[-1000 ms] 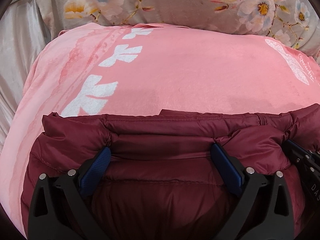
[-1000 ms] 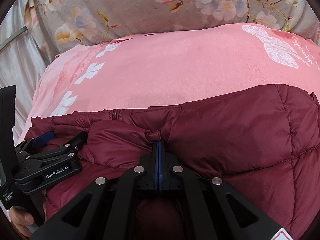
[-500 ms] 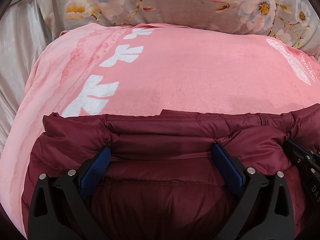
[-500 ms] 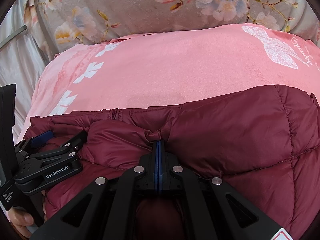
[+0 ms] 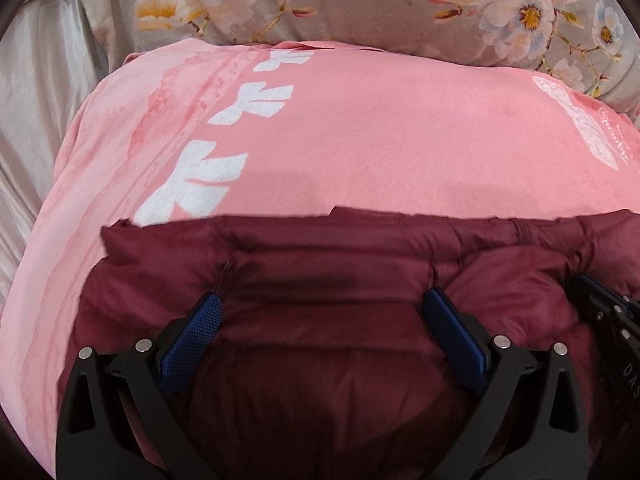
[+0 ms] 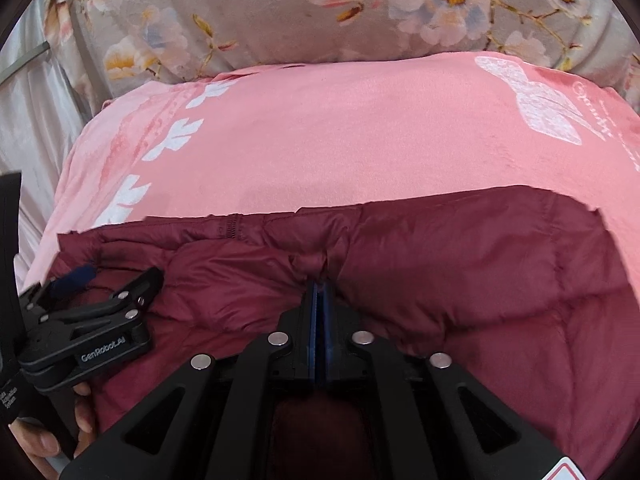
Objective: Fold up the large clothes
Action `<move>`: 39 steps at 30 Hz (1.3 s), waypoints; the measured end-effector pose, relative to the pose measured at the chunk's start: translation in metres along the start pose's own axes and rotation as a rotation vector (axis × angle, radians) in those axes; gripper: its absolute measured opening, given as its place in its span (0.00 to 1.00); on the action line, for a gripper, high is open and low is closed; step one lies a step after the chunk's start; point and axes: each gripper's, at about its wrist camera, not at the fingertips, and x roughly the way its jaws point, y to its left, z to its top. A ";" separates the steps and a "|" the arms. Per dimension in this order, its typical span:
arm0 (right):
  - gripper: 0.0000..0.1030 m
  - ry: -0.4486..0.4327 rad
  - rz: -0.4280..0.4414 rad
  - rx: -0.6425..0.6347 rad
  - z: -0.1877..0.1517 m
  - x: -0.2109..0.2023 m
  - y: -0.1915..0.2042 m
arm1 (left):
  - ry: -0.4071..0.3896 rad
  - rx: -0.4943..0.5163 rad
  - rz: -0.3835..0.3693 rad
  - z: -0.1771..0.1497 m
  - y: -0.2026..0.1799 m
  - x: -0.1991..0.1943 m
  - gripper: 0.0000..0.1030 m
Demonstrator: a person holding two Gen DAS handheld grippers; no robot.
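— Maroon padding: we count one puffer jacket (image 5: 320,320) on one pink blanket (image 5: 360,128), filling the frame's lower half.
— Left gripper (image 5: 320,316) gapes wide; only the right view shows our right gripper (image 6: 320,292), jaws just easing apart, fabric between.

Maroon quilted puffer jacket (image 6: 460,280), puffy, bunched and folded, lying on pink blanket

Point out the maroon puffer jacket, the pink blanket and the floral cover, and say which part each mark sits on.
maroon puffer jacket (image 6: 480,280): right wrist view, on a quilted panel.
pink blanket (image 5: 380,140): left wrist view, on its plain middle.
floral cover (image 6: 260,12): right wrist view, on the grey ground between flowers.
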 end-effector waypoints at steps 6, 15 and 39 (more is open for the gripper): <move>0.16 -0.083 0.035 -0.050 -0.029 -0.062 0.035 | -0.030 -0.200 -0.110 -0.039 0.070 -0.075 0.95; 0.16 -0.035 0.013 -0.129 -0.085 -0.049 0.069 | 0.020 -0.480 -0.087 -0.116 0.179 -0.108 0.95; 0.12 0.049 0.140 -0.054 -0.141 -0.100 0.048 | -0.053 -0.417 -0.326 -0.111 0.137 -0.154 0.13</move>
